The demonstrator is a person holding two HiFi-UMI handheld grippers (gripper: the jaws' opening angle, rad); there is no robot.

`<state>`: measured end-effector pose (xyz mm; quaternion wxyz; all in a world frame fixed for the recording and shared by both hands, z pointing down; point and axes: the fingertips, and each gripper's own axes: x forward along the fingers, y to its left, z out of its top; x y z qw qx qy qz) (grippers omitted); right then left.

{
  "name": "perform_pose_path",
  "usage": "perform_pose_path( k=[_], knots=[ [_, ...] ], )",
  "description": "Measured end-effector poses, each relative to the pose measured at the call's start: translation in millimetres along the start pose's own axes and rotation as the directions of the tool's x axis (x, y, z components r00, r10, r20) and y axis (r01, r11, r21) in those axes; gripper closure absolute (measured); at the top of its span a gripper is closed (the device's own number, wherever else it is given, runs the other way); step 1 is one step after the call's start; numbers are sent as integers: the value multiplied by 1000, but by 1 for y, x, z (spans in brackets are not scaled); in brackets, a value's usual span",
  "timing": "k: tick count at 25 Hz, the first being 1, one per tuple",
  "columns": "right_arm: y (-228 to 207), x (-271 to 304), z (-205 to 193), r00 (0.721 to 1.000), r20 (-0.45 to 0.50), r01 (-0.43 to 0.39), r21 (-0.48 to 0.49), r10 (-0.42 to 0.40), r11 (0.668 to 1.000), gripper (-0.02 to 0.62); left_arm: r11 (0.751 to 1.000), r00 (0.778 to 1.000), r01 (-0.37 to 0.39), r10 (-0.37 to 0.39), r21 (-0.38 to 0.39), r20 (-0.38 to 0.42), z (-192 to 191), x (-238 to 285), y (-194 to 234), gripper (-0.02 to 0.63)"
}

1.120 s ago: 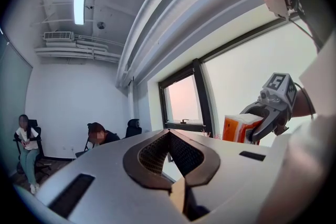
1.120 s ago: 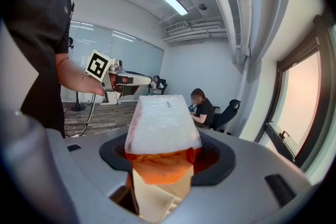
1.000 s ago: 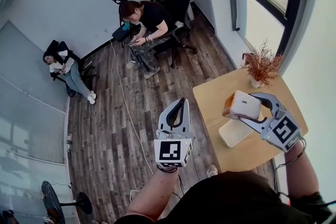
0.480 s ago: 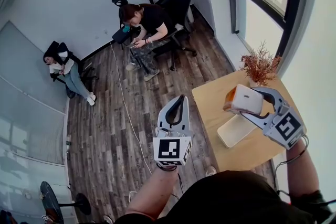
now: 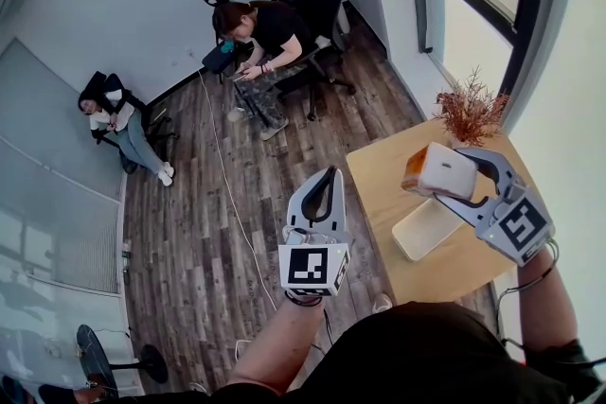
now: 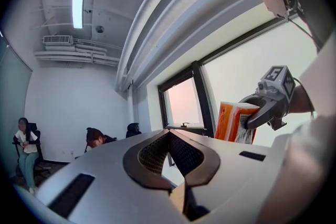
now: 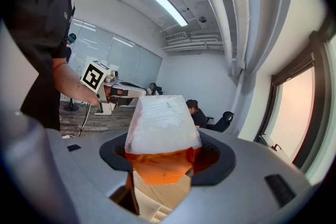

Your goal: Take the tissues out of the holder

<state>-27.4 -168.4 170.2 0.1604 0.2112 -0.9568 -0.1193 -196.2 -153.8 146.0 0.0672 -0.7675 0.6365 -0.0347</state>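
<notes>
My right gripper [image 5: 439, 177] is shut on a tissue pack [image 5: 437, 169], white with an orange end, and holds it in the air above the table. Below the pack lies the white holder [image 5: 426, 230], a shallow tray on the wooden table [image 5: 379, 184]. In the right gripper view the tissue pack [image 7: 163, 128] fills the gap between the jaws of the right gripper [image 7: 163, 147]. My left gripper [image 5: 328, 173] hangs over the floor left of the table, its jaws shut with nothing between them. From the left gripper [image 6: 169, 132] view, the tissue pack [image 6: 235, 122] shows at the right.
A vase of dried branches [image 5: 471, 114] stands at the table's far corner by the window. Two people sit on chairs at the back, one in black [image 5: 260, 38] and one by the wall [image 5: 118, 123]. A white cable [image 5: 222, 175] runs across the wooden floor.
My right gripper has lifted the tissue pack a little higher above the holder. The left gripper has stayed where it was.
</notes>
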Motion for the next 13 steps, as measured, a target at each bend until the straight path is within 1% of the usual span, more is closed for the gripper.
perform_pose_path(
  k=[4, 13],
  knots=[
    [-4, -1, -4, 1000, 5, -6, -1, 6, 1000, 319, 1000, 1000, 4, -4, 2, -2, 0, 5, -7, 601],
    [2, 4, -2, 1000, -2, -5, 2, 5, 1000, 319, 1000, 1000, 0, 0, -1, 4, 2, -1, 0, 601]
  ],
)
